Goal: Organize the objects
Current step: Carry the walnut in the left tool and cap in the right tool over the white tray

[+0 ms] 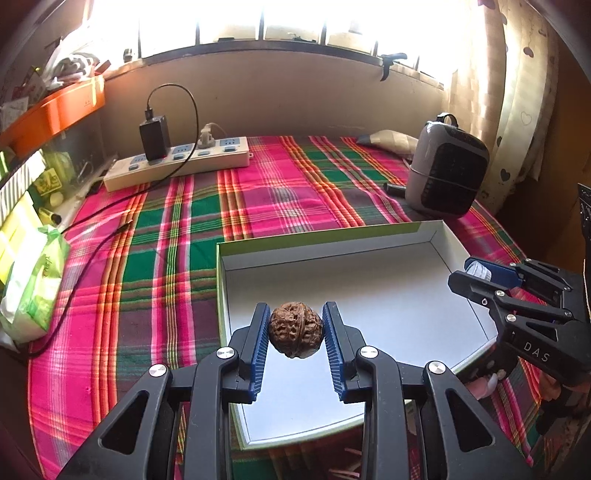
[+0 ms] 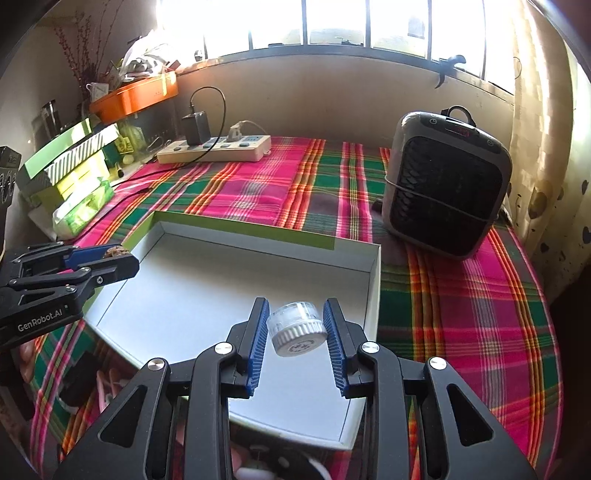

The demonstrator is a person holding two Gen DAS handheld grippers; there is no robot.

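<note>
Two grippers, marked DAS (image 1: 476, 273) and GenRobot.AI (image 2: 118, 254), clench jar (image 2: 297, 328) and walnut (image 1: 295, 328).

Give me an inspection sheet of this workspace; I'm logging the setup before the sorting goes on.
Surface: plaid cloth covering the table.
Job's things: open white box, nothing seen inside; walnut; small clear jar with white ribbed cap.
Clutter: grey heater, green packet, stacked boxes, orange tray.
Grippers: left gripper shut on the walnut, right gripper shut on the jar, both above the box.
Cables: power strip with black charger; its black cable trails over the cloth.
Surroundings: bright barred window, curtain.
</note>
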